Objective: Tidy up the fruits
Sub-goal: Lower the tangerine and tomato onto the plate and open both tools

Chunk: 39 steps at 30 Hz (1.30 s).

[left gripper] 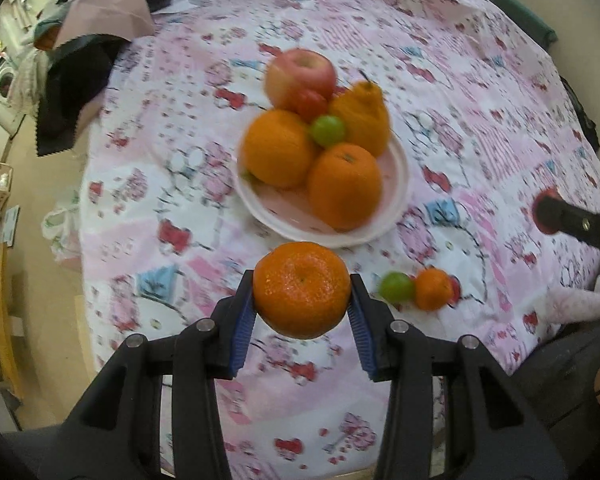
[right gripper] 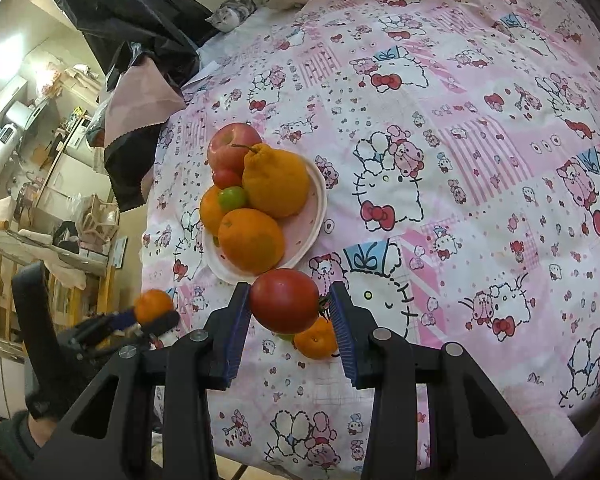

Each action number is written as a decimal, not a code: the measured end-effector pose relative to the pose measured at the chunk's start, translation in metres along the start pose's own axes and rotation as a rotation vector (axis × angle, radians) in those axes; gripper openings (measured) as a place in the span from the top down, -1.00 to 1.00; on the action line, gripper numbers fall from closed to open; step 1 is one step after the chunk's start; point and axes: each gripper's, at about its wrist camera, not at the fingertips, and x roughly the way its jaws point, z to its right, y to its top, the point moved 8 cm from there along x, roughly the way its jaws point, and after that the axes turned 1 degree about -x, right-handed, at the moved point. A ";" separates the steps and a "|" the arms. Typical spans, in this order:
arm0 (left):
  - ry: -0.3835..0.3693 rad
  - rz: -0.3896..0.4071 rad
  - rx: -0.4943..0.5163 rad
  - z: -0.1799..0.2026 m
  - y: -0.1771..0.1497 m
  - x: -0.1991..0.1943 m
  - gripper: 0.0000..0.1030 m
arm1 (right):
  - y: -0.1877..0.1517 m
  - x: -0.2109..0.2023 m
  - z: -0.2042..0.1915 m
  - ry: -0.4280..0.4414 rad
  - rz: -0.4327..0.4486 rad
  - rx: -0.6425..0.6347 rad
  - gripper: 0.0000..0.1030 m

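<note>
1. Left gripper pinches a mandarin between its blue pads; jaws moderately spread to the fruit's width, both pads touching its sides. Fruit held above the cloth, just near of the plate rim.
2. Right gripper clamps a red tomato the same way, pads against both sides, green stem end toward the right finger. Held just near of the plate.
3. From the right wrist view the left gripper shows at far left with its mandarin, blurred.
4. From the left wrist view only one black finger of the right gripper shows at the right edge, with a bit of red tomato behind it.
5. Pink plate sits on the patterned tablecloth, left of centre. On it: red apple at the far side, small tomato just near of the apple, knobbly orange citrus with a neck on the right, green round fruit in the middle, two large oranges — one left, one near. Fruits touch each other in a pile.
6. Loose on the cloth, right and near of the plate: small green fruit touching a small mandarin.
7. Right wrist view: that small mandarin lies below the held tomato; the green one is mostly hidden.
8. Dark and pink fabric pieces lie at the far left table edge.
</note>
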 end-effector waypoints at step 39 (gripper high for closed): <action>-0.028 -0.017 0.022 -0.018 0.047 0.083 0.23 | 0.048 0.144 0.003 0.004 -0.216 0.069 0.19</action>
